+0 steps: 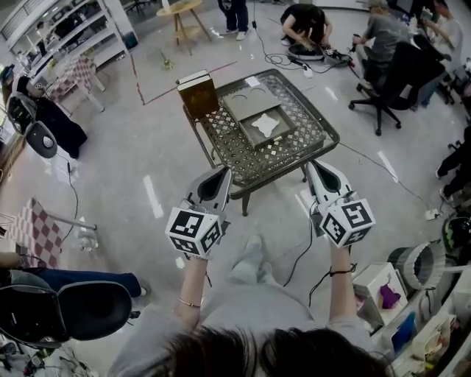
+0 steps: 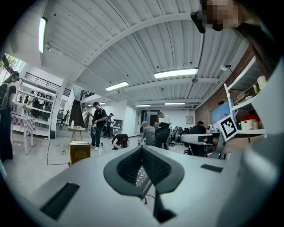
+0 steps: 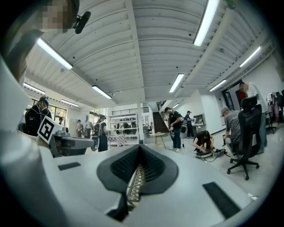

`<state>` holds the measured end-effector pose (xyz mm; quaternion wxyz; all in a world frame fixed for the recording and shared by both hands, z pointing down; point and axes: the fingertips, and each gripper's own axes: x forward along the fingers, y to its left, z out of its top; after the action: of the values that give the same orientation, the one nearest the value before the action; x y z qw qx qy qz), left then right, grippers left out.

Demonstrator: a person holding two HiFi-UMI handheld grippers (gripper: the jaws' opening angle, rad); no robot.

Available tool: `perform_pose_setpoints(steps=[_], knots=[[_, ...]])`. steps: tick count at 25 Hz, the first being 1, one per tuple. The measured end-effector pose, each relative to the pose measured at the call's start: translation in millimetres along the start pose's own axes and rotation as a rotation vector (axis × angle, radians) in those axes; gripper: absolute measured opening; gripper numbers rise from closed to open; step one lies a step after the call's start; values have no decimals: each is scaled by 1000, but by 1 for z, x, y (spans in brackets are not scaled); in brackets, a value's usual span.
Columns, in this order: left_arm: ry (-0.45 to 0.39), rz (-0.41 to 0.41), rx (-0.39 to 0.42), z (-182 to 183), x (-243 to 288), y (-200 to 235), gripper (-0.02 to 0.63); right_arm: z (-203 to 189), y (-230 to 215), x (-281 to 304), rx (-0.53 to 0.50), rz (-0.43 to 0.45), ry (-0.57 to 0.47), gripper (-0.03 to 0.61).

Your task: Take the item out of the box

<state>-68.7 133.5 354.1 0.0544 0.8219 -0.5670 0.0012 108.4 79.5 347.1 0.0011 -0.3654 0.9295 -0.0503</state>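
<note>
A dark metal lattice table (image 1: 294, 151) stands ahead of me on the floor. On it lies a shallow open box (image 1: 285, 131) with a white item (image 1: 265, 124) inside, and a flat lid (image 1: 246, 103) lies just behind it. A brown box (image 1: 197, 96) stands upright on the table's far left corner and also shows in the left gripper view (image 2: 80, 151). My left gripper (image 1: 222, 177) (image 2: 142, 150) and right gripper (image 1: 312, 171) (image 3: 140, 147) hover level just short of the table's near edge. Both have their jaws together with nothing between them.
Several people work on the floor and at desks beyond the table. An office chair (image 1: 383, 88) stands at the far right, a wooden stool (image 1: 182, 18) at the back, and a black chair (image 1: 73, 309) at my lower left. Cables (image 1: 302, 250) run under the table.
</note>
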Motion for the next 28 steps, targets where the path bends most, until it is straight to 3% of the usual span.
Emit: perform_pose_setpoints(steps=[15, 28], knots=[[65, -41, -65, -26, 85, 70, 17, -23, -41, 97, 36, -14, 70, 21], [102, -81, -92, -39, 126, 87, 17, -34, -72, 138, 71, -36, 92, 21]])
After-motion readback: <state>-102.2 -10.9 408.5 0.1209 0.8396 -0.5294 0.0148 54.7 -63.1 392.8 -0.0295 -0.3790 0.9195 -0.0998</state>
